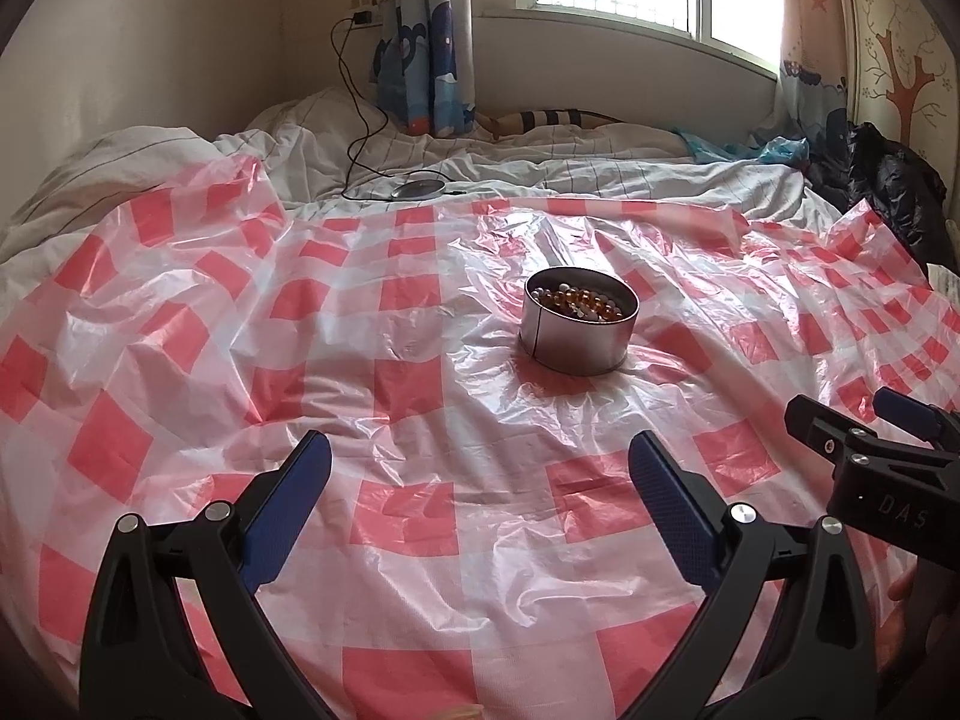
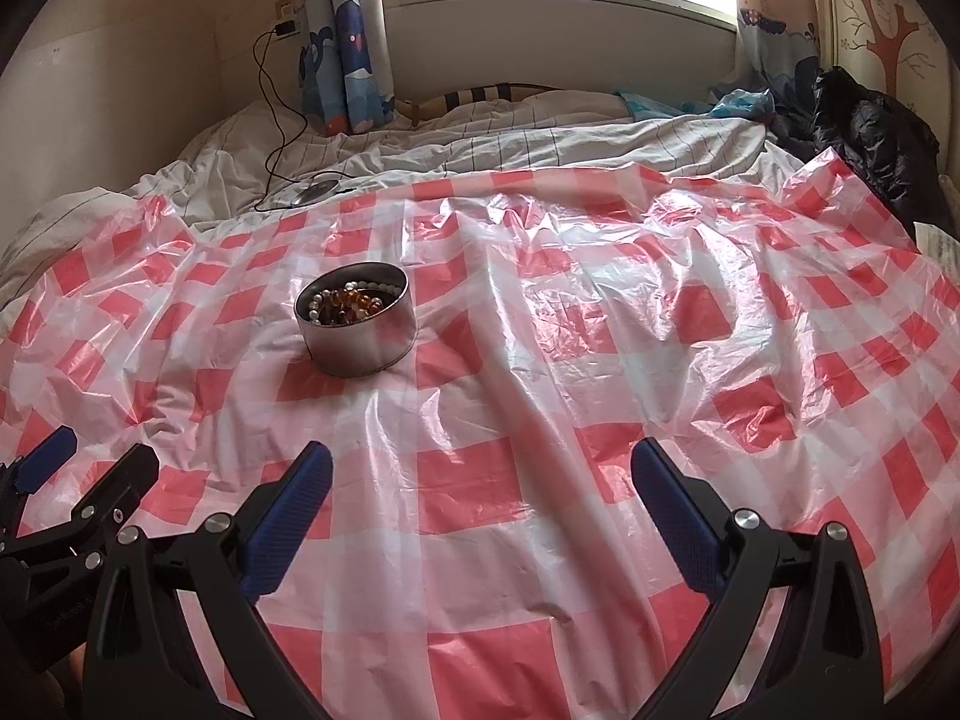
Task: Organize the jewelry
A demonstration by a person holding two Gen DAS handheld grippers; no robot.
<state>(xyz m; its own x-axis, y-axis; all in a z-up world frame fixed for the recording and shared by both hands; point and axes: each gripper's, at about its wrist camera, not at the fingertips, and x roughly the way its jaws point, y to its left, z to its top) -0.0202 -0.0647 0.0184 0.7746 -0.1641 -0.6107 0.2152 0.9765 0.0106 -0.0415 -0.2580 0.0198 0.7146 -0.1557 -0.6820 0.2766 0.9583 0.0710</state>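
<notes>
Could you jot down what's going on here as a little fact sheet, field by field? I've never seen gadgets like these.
Setting: a bed under a red-and-white checked plastic sheet
Container: round metal tin, lid off, upright on the sheet
Contents: amber and white beads piled inside the tin
Left tongs: open, empty, short of the tin
Right tongs: open, empty, tin ahead to their left
Loose jewelry on the sheet: none visible
Background: window, cartoon curtain, charger cable
</notes>
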